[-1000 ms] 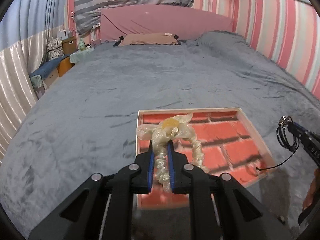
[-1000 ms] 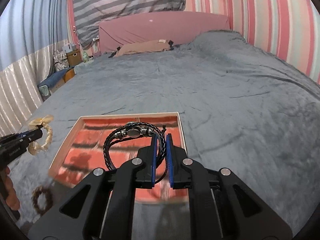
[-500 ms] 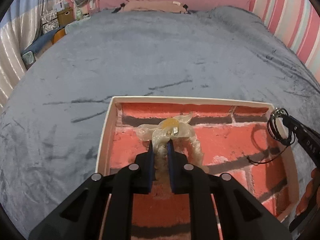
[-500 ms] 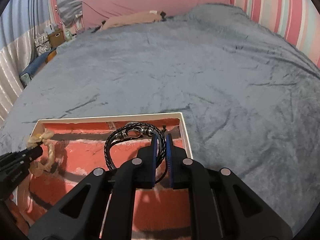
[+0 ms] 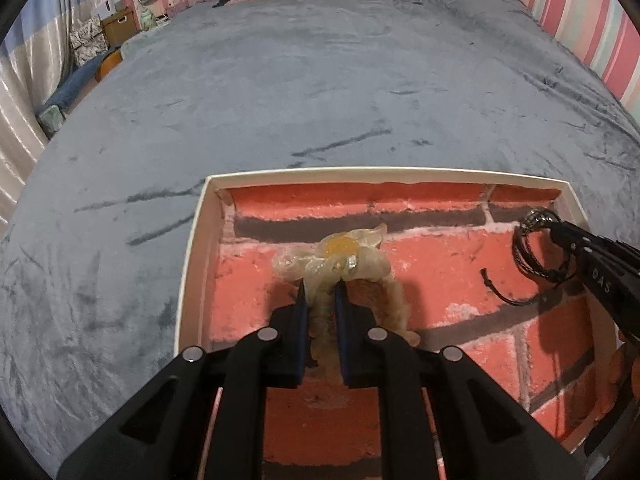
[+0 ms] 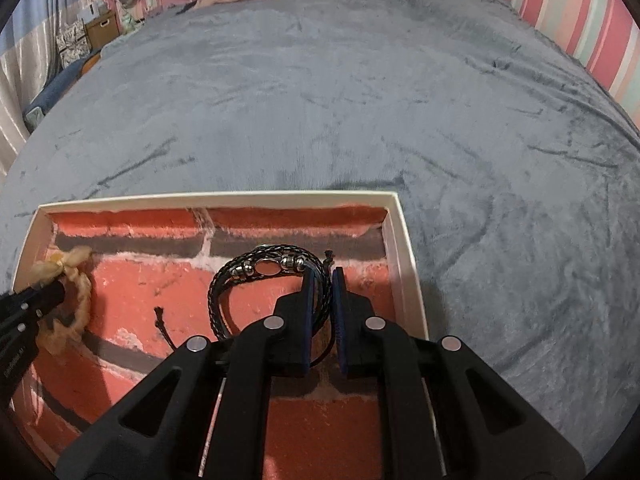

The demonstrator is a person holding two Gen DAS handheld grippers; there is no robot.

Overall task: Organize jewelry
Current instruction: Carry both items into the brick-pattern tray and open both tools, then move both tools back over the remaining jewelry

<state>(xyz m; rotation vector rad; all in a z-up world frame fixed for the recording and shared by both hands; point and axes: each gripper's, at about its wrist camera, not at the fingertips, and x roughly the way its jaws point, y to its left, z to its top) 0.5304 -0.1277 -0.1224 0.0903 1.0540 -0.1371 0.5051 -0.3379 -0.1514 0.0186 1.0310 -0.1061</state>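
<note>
STEP: release into shallow white-rimmed brick-print tray (image 5: 192, 256) | LEFT claw (image 5: 321, 290): clamped on pale gauzy fabric scrunchie (image 5: 340, 258) | RIGHT claw (image 6: 322, 278): clamped on black braided leather bracelet (image 6: 248, 276) | METHOD: both items to be lowered onto the tray floor, kept apart, before the claws are opened.

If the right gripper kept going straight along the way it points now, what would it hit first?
Most likely the brick-patterned floor of the box, just short of its far wall. The right gripper, shut on the black braided bracelet, angles down into the box's right end; depth is hard to judge in the fisheye view.
</note>
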